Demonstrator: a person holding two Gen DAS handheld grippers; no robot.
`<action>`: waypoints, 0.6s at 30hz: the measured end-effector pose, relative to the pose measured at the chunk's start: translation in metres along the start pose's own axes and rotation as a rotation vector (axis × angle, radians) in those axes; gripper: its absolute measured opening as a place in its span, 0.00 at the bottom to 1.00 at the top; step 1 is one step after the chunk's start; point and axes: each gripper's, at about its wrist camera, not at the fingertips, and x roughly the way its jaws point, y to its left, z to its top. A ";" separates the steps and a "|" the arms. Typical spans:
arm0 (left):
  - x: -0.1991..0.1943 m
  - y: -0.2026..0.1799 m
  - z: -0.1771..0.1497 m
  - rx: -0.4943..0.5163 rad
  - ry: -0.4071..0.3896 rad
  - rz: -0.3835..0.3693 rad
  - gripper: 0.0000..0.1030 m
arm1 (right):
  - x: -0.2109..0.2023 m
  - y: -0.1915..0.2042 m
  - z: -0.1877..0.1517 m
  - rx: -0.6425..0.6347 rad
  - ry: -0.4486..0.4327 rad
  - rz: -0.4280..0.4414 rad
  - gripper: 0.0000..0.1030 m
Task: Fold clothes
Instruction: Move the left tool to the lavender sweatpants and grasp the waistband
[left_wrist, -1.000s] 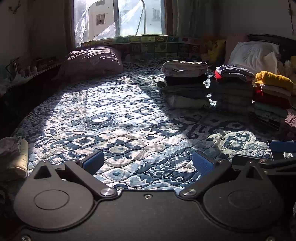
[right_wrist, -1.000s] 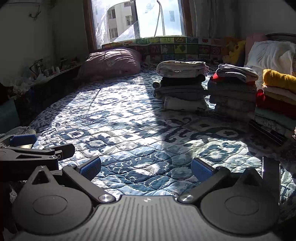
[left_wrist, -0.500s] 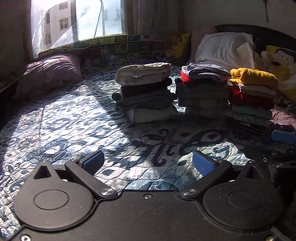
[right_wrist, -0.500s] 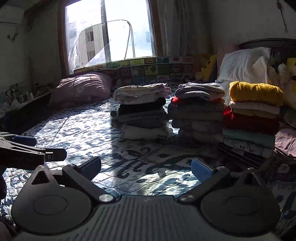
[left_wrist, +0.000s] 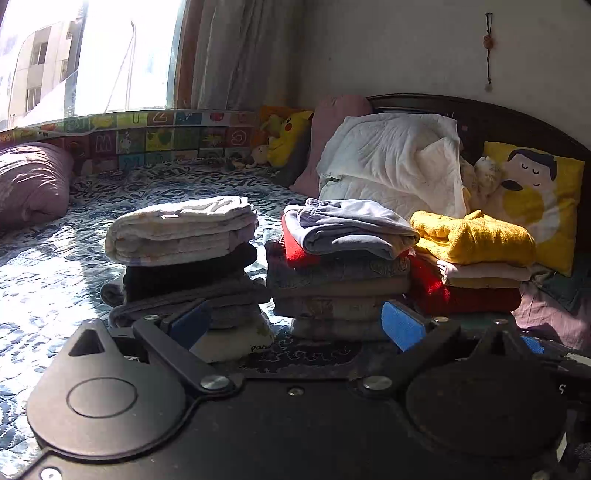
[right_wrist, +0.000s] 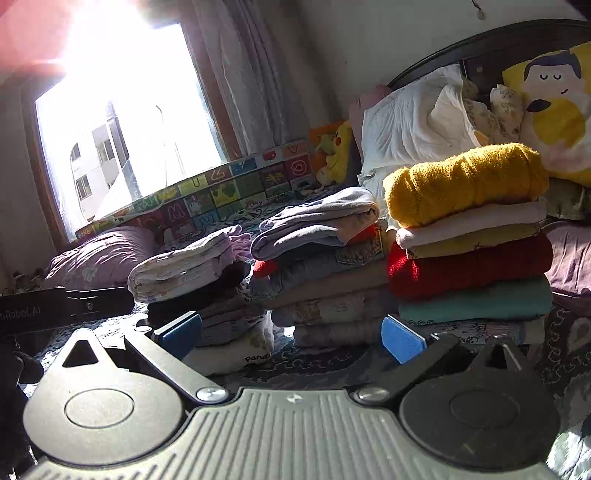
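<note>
Three stacks of folded clothes stand side by side on the patterned bed quilt (left_wrist: 40, 280). The left stack (left_wrist: 184, 258) is topped by a cream garment, the middle stack (left_wrist: 343, 266) by a grey-lilac one, the right stack (left_wrist: 472, 266) by a mustard knit. My left gripper (left_wrist: 295, 325) is open just in front of the left and middle stacks, holding nothing. In the right wrist view the same stacks appear: left stack (right_wrist: 199, 273), middle stack (right_wrist: 325, 266), right stack (right_wrist: 469, 236). My right gripper (right_wrist: 291, 334) is open and empty, close to the stacks.
A white duvet (left_wrist: 391, 162) and a yellow cartoon pillow (left_wrist: 532, 192) lean on the dark headboard behind the stacks. A purple cushion (left_wrist: 29, 184) lies at the left under the bright window. The left gripper's body (right_wrist: 55, 308) shows at the left edge of the right wrist view.
Both grippers have swung right and moved in toward the stacks, which now fill the views. Both stay open and empty.
</note>
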 end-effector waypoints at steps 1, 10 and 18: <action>0.010 -0.001 0.005 0.011 0.002 -0.004 0.98 | 0.007 -0.004 0.000 0.018 -0.011 -0.008 1.00; 0.099 -0.006 0.035 -0.078 0.075 -0.124 0.89 | 0.051 -0.032 -0.044 0.159 -0.036 -0.014 1.00; 0.181 -0.015 0.049 -0.336 0.223 -0.214 0.80 | 0.069 -0.039 -0.058 0.143 -0.015 0.031 1.00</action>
